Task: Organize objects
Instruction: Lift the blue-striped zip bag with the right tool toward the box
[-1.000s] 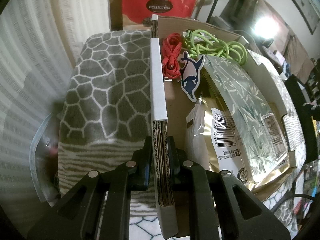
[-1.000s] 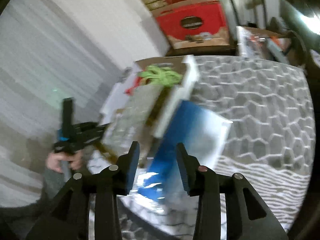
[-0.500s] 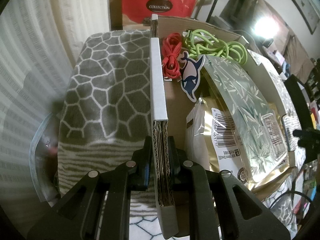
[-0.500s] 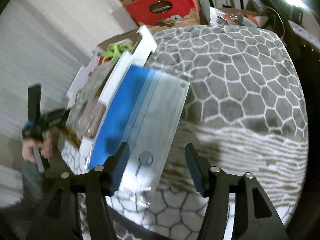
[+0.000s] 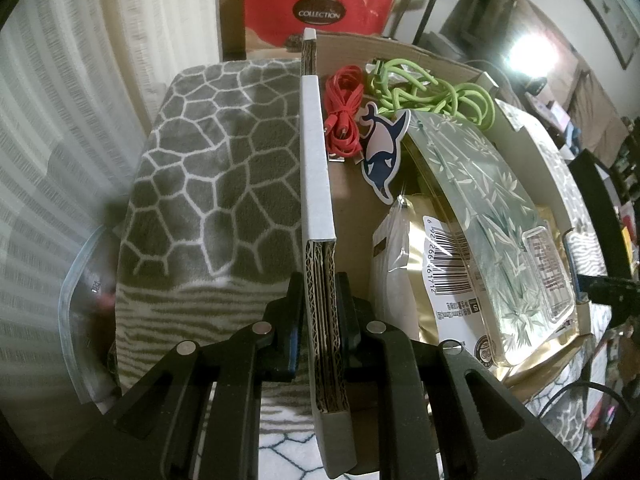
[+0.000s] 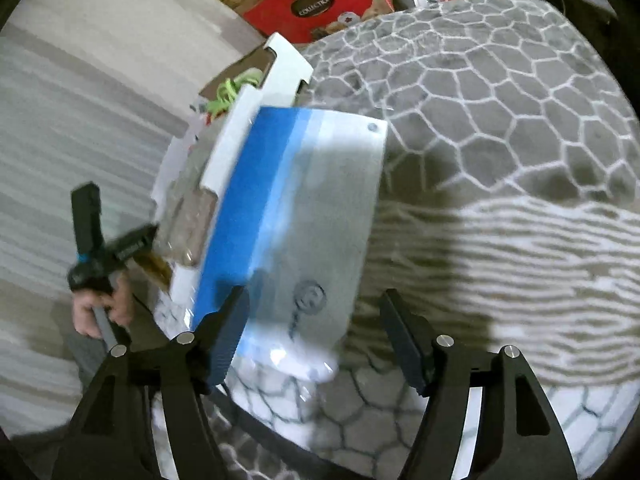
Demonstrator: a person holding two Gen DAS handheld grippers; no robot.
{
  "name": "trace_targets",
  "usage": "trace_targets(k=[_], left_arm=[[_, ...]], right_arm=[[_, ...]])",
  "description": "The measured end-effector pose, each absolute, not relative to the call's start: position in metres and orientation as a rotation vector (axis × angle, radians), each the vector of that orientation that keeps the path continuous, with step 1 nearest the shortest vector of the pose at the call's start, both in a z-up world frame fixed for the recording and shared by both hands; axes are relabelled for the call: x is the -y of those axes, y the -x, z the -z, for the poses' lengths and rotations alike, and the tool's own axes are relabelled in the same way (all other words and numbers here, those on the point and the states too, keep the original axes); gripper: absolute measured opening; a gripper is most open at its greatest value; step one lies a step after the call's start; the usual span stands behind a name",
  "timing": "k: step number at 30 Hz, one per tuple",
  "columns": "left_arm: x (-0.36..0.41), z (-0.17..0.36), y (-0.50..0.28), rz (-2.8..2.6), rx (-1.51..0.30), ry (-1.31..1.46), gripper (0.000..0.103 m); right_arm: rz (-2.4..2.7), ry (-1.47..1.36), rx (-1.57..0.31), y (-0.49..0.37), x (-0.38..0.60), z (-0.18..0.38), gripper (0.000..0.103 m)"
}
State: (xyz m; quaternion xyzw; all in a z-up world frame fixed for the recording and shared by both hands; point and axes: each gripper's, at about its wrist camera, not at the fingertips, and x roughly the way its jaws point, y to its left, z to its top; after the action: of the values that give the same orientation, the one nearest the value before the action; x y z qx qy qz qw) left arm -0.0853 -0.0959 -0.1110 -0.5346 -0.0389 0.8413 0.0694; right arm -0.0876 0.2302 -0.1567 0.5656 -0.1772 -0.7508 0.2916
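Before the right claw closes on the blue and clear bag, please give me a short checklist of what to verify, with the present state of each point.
1. Left claw shut on the cardboard box wall, steadying the box: ok.
2. Right claw wide enough for the blue and clear bag: ok; its jaws have just been opening.
3. Bag's near end between the fingers, pads not yet pressing: ok.
4. Bag lies flat on the patterned blanket, beside the box: ok.
5. Free room in the box, already holding cables and a bamboo-print pouch: cannot tell.
6. Bag contents: cannot tell, picture blurred.
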Motion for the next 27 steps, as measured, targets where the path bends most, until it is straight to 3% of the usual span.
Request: trace_targets(k=[14, 23, 25, 27], left_arm=[[0.096, 0.111, 0.085, -2.531, 0.123, 1.609, 0.013], [0.097, 0.111, 0.086, -2.530, 0.130, 1.609, 0.013], [0.096, 0.111, 0.085, -2.530, 0.130, 1.609, 0.013], [0.097, 0.111, 0.085, -2.530, 0.134, 1.609, 0.013]], right_arm=[[1.754, -1.382, 0.833, 0.120, -0.204, 0.164, 0.074], [1.794, -1.437, 0.694, 0.129, -0.162, 0.148, 0.073], [1.818, -1.445, 0.644, 0.128, -0.154, 0.145, 0.053], [1.867, -1.464, 0.558, 0.125, -0.148, 0.141, 0.041]])
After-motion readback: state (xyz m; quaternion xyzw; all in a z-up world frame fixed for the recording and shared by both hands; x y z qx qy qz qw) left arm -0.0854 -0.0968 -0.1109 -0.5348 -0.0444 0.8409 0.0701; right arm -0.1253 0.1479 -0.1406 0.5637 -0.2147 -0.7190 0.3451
